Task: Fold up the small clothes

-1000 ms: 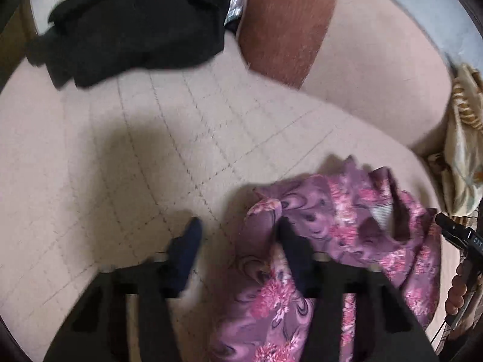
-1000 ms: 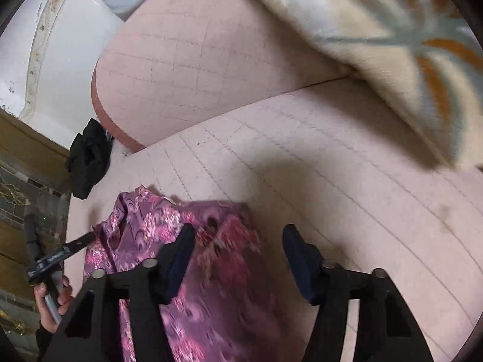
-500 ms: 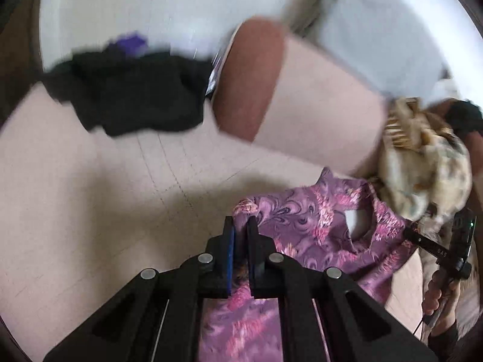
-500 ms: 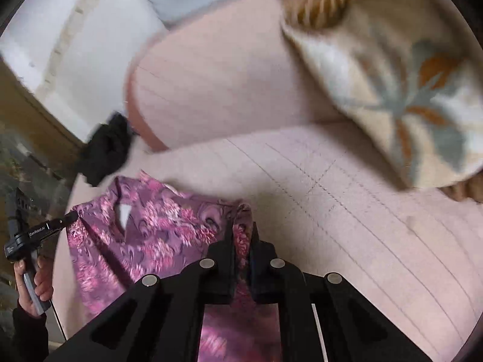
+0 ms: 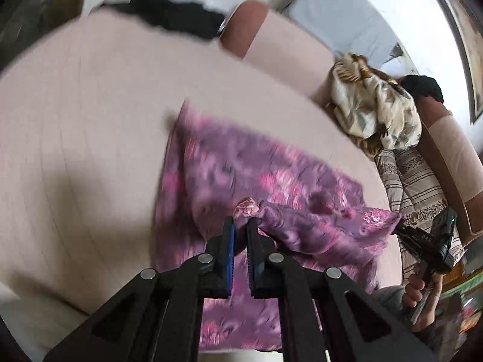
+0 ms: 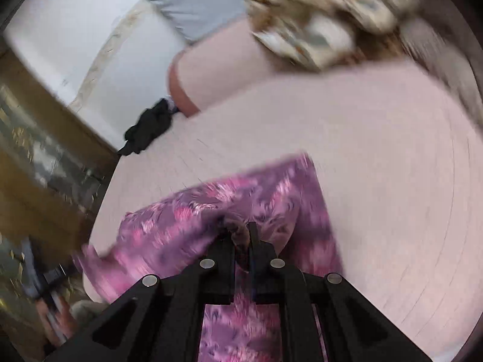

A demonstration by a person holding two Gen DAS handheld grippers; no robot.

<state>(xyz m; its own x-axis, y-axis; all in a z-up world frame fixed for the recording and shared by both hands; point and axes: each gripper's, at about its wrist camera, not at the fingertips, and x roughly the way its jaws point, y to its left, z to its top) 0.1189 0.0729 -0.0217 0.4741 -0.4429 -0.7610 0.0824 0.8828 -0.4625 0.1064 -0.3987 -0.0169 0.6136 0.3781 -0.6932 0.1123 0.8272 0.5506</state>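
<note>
Garment: a purple top (image 5: 241, 163) with a pink swirly flower print, thin and limp, spread across the pink sofa seat (image 5: 84, 126) with its near edge lifted and rumpled.
Left gripper (image 5: 240, 226): black fingers with blue pads, pinched tight on a bunched fold of the fabric.
Right gripper (image 6: 240, 235): fingers closed on another gathered bit of the same cloth (image 6: 229, 208).
Sofa: faintly quilted grid, soft and rounded; a reddish-brown panel (image 5: 241, 30) on the cushion behind.
Other things: black clothing (image 5: 175, 18) heaped at the far end; a cream, leaf-patterned crumpled blanket (image 5: 374, 105).
Hard to make out: both views are smeared, so the print blurs; the garment's near part hides behind the grippers.
</note>
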